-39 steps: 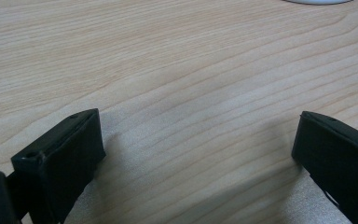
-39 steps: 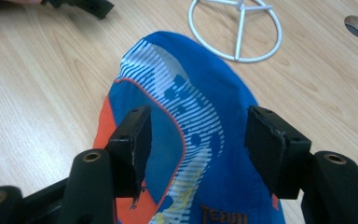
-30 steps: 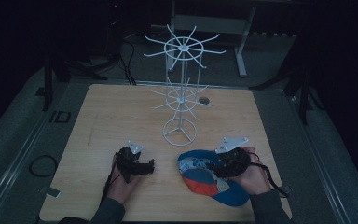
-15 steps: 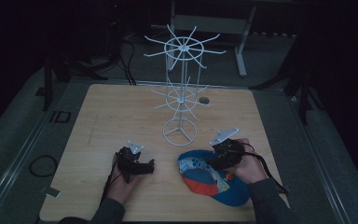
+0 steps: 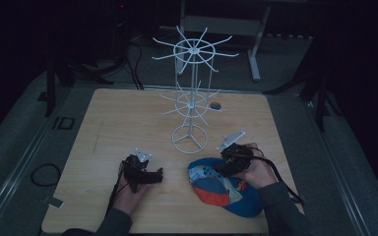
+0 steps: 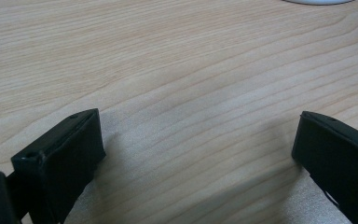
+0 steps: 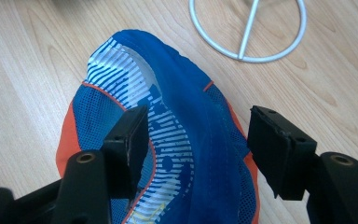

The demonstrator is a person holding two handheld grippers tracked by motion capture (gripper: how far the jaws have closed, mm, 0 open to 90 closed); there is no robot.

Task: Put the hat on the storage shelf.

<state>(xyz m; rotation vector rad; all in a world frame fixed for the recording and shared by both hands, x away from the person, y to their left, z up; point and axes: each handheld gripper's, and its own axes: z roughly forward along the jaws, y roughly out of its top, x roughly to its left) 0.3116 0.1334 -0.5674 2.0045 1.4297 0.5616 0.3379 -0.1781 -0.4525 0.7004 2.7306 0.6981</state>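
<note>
A blue, orange and white striped cap lies on the wooden table at the front right. My right gripper reaches onto its top from the right, held by a hand. In the right gripper view the cap bulges up between the two black jaws of the right gripper, which stand wide apart, open, without pinching the cloth. My left gripper rests low on the table at the front left. Its jaws are spread over bare wood, so the left gripper is open and holds nothing.
A white wire display stand with two tiers of radiating hooks rises at mid table. Its ring base sits just behind the cap and also appears as the ring base. A small round hole is in the tabletop behind it.
The right gripper has shifted a little to the left and away from the person, further over the cap. The left gripper has stayed put.
</note>
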